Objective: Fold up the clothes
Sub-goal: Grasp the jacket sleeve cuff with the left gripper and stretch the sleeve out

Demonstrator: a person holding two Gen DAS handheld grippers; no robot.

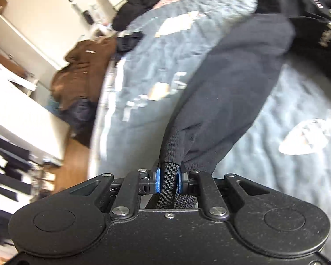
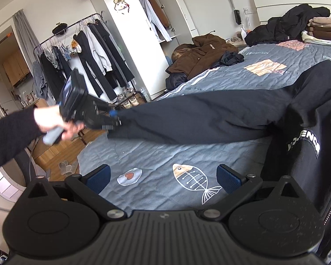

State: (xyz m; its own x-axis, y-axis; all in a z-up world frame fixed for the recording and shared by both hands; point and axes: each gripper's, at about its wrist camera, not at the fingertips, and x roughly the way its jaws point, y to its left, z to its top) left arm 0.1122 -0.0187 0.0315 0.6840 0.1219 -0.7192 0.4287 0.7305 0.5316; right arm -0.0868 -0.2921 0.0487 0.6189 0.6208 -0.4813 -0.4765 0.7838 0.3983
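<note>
We see our left tongs [image 1: 168, 180] clamped on the ribbed cuff [image 1: 170, 154] of the black zip-up sweatshirt with white lettering [image 2: 309, 132], its sleeve [image 2: 198, 117] stretched out above the grey quilted bedspread with a fish-skeleton print [image 2: 156, 161]. The garment's body lies on the bed at the right (partly out of view). Our right tongs [image 2: 163, 178] hang wide apart over the bedspread, holding nothing. A brown jacket [image 2: 200, 53] lies heaped beyond.

The left gripper [image 1: 168, 180] was closed tightly on the ribbed cuff [image 1: 170, 154] of a black sweatshirt's sleeve [image 1: 231, 84], which stretched away above the grey bedspread [image 1: 143, 70].
</note>
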